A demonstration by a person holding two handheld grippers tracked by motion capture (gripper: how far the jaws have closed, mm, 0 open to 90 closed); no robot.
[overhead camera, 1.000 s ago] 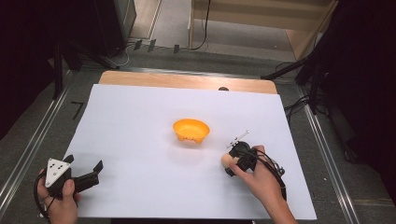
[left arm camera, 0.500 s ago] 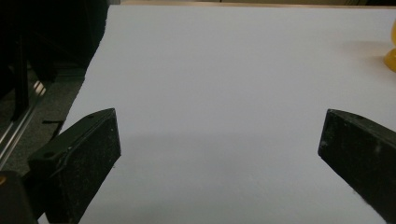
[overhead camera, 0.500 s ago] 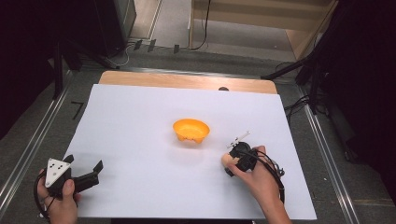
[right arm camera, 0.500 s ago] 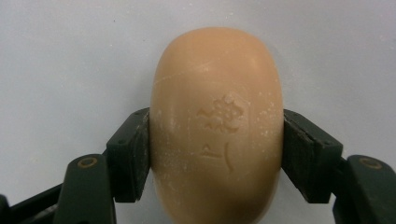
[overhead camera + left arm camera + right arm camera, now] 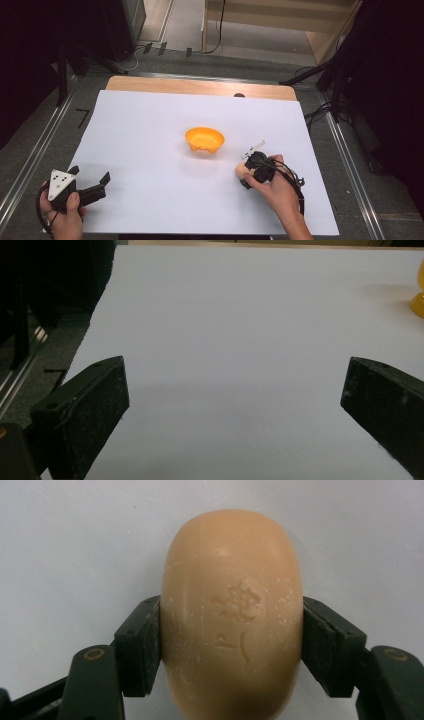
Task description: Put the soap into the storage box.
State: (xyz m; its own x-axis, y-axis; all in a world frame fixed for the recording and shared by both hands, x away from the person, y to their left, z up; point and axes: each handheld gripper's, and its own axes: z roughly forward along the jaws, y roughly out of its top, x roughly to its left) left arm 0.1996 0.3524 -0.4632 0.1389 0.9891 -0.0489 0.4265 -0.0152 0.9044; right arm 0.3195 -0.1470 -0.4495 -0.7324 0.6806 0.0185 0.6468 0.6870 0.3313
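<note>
While one hand-held gripper [image 5: 231, 645] clamps one soap bar [image 5: 232, 615], one orange dish [image 5: 204, 139] sits apart.

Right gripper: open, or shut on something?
Shut: the right gripper has both fingers pressed against the sides of the soap.

Lighting even from overhead; white sheet [image 5: 150, 130] bright, surroundings dark.
Soap [image 5: 232, 615] sharp between the jaws, its underside shaded. Soft shadow on the sheet between the left gripper's jaws; bowl [image 5: 419, 295] beyond the right jaw slightly blurred, faint shadow beside it.
</note>
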